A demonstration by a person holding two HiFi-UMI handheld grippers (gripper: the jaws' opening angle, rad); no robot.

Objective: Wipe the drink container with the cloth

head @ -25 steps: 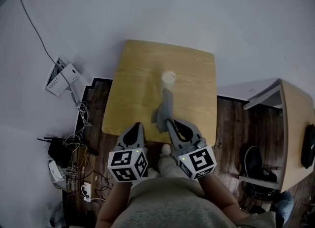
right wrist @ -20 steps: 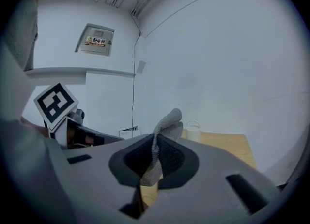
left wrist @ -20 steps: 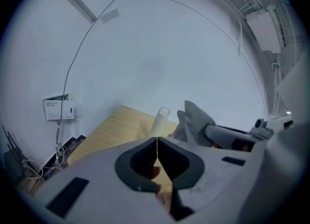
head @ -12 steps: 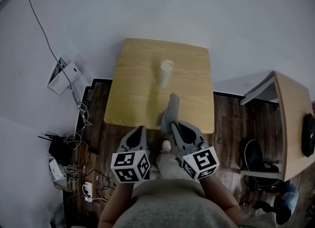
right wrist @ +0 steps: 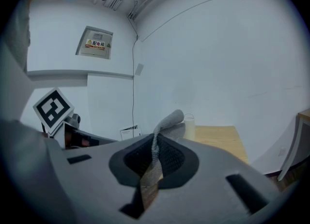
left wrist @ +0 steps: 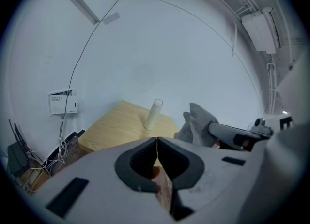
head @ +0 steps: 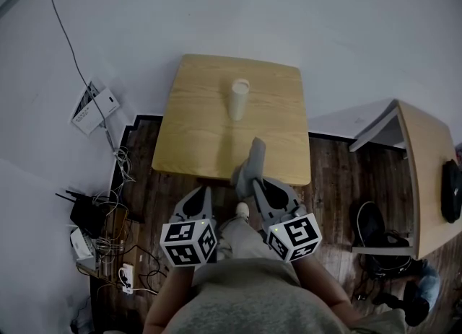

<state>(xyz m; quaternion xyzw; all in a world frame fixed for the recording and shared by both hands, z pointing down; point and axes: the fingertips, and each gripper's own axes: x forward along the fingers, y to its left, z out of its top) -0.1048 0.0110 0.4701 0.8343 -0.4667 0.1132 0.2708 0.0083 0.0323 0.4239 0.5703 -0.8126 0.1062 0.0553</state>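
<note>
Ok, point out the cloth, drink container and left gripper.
cloth (head: 253, 159), head view, raised grey fold.
drink container (head: 238, 102), head view, mid side.
left gripper (left wrist: 157, 144), left gripper view, between shut fingertips.

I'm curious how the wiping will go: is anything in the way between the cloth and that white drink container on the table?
Nothing visible. The cloth, pinched in the right gripper, hangs at the near edge of the wooden table. Only bare tabletop lies between it and the upright drink container.

Wooden table against white wall; dark plank floor; cable tangle.
</note>
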